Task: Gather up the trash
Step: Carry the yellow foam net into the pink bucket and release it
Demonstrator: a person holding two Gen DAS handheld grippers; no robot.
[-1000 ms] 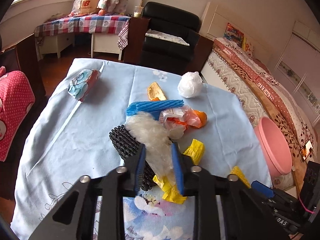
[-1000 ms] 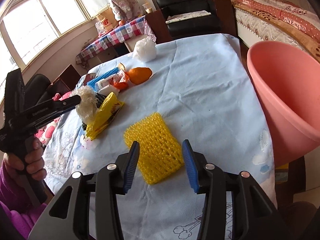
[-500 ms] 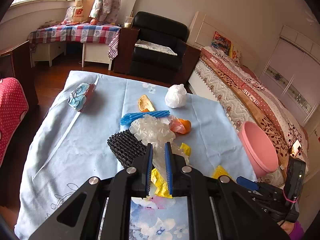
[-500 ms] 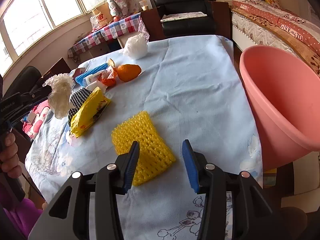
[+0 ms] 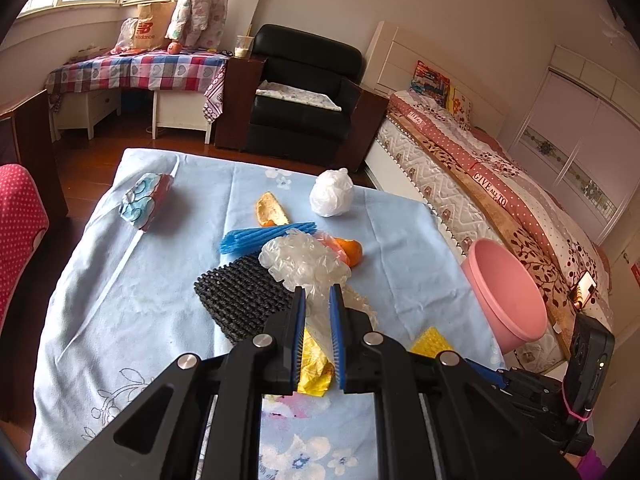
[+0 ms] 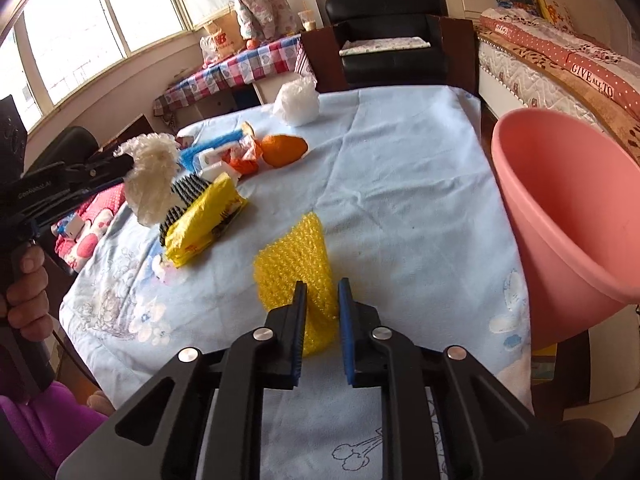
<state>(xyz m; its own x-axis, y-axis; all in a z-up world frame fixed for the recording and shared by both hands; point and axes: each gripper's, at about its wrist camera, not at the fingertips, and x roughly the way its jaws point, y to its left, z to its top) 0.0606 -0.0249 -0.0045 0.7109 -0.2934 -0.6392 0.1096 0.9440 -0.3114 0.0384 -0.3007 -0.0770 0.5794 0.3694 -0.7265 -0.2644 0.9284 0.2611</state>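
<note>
My left gripper is shut on a crumpled clear plastic wrap and holds it above the table; the wrap also shows in the right wrist view. My right gripper is shut on a yellow foam net whose far end still lies on the blue cloth. A pink bin stands at the table's right edge, also in the left wrist view.
On the blue tablecloth lie a black foam net, a yellow wrapper, blue straws, an orange, a peel, a white bag ball and a tissue pack.
My left gripper shut on the clear wrap and lifted it off the table. My right gripper closed on the yellow foam net, which now bends upward at the near end.
</note>
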